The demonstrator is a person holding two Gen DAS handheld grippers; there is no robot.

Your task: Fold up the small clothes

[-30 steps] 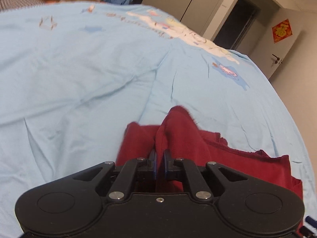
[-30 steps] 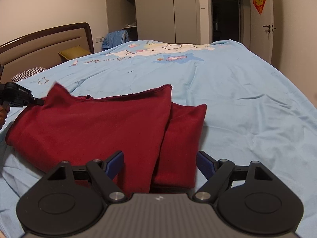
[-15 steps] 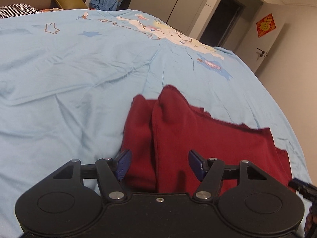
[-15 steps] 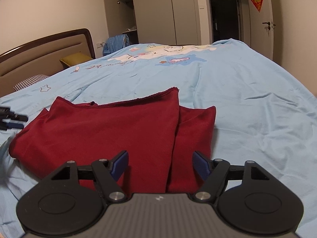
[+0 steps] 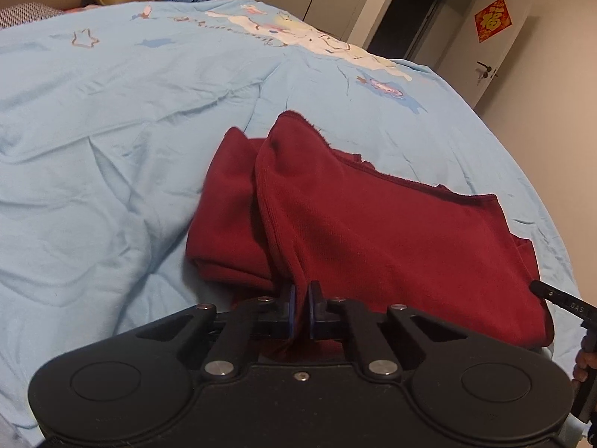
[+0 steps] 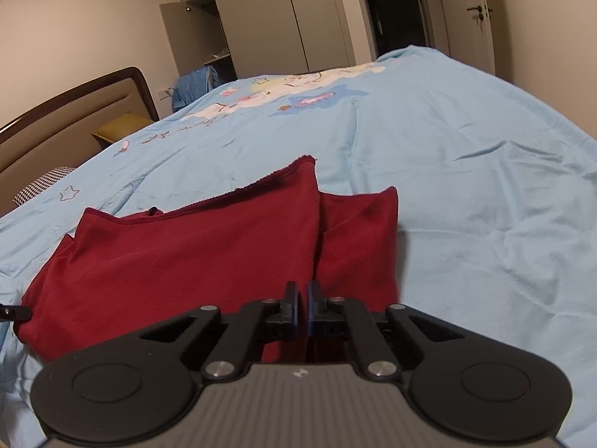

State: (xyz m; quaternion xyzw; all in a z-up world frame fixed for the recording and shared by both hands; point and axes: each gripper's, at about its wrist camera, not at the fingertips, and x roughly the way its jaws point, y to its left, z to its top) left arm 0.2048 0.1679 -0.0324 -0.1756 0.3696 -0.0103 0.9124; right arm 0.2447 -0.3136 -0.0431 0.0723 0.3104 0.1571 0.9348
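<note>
Red garment (image 5: 373, 224) pinched by both tongs on blue bedsheet (image 5: 112, 130).

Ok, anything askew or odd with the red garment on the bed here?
Only mildly: the red garment is unevenly folded, its top layer stopping short so a strip of under layer sticks out on one side. Its far edge looks frayed. Nothing spilled on the blue bedsheet.

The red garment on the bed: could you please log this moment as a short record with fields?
garment: dark red garment, partly folded, layers overlapping
surface: light blue bedsheet with cartoon print
left hand-held gripper: shut on the garment's near edge
right hand-held gripper: shut on the garment's near edge
background: wardrobe, headboard, door
</note>
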